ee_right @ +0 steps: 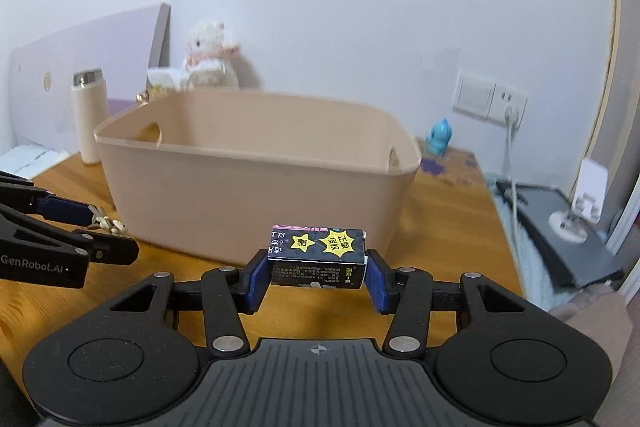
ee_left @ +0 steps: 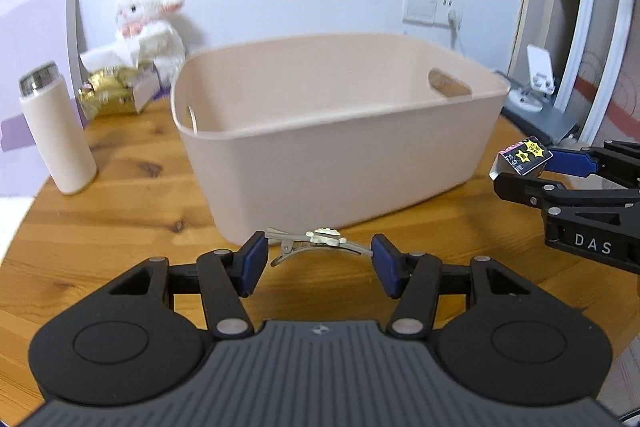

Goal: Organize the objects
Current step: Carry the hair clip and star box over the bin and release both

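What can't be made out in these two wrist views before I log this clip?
- Floor of the beige bin: both views, hidden behind its near wall, so any contents are unknown.
- Print on the small box held by the right gripper: too small to read.
- Hair clip between the left gripper fingers: whether the pads touch it is unclear.
- Gold packet by the plush toy: blurred.

plush lamb [ee_left: 148,23], beige flask [ee_left: 56,131], wall socket [ee_left: 434,5]
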`<state>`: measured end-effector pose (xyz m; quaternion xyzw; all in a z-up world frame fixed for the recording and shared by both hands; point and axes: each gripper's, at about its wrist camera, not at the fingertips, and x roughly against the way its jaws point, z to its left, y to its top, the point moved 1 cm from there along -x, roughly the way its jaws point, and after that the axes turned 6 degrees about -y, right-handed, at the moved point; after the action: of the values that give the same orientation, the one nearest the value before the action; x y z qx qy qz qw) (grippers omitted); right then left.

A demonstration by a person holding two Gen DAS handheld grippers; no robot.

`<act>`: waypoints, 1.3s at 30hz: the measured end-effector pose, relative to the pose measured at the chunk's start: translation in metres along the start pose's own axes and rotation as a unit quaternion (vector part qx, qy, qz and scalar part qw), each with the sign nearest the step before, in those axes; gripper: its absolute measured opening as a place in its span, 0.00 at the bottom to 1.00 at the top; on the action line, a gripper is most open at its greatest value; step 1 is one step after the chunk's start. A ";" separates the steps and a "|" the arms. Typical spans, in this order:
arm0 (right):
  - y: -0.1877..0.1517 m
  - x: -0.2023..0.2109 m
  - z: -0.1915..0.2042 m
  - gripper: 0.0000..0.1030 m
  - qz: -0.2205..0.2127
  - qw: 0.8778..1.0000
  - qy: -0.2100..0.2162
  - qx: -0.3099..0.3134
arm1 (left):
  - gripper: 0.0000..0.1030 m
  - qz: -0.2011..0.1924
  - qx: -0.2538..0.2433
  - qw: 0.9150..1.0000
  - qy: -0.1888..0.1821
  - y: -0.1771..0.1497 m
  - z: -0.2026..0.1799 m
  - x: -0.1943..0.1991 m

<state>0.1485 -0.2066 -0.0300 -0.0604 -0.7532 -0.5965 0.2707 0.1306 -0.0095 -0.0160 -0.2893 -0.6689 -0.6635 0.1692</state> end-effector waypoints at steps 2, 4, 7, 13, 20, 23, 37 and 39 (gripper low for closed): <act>0.007 0.009 0.000 0.45 -0.015 1.000 -0.002 0.000 | 0.57 -0.010 -0.001 1.000 0.000 0.005 0.000 0.009; 0.014 0.017 -0.001 0.45 -0.030 1.000 -0.004 -0.001 | 0.57 -0.023 -0.003 1.000 0.002 0.012 0.000 0.017; 0.024 0.026 -0.001 0.45 -0.049 0.999 -0.008 0.001 | 0.57 -0.037 -0.005 0.999 0.005 0.022 0.002 0.027; 0.046 0.031 -0.003 0.45 -0.071 0.997 -0.015 -0.006 | 0.57 -0.069 -0.001 0.997 0.020 0.043 0.010 0.038; 0.068 0.015 -0.001 0.45 -0.080 0.996 -0.018 -0.022 | 0.57 -0.085 -0.013 0.996 0.028 0.077 0.016 0.024; 0.075 0.002 0.001 0.45 -0.072 0.997 -0.021 -0.033 | 0.57 -0.075 0.001 0.997 0.028 0.089 0.022 0.006; 0.078 -0.070 0.018 0.45 0.002 0.999 -0.040 -0.023 | 0.57 0.048 -0.002 0.997 0.057 0.099 0.031 -0.097; 0.075 -0.078 0.022 0.45 0.016 0.999 -0.043 -0.014 | 0.57 0.058 -0.003 0.997 0.057 0.098 0.032 -0.103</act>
<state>0.2384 -0.1465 -0.0052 -0.1014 -0.7546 -0.5996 0.2466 0.2756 0.0002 -0.0032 -0.2904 -0.6382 -0.6698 0.2443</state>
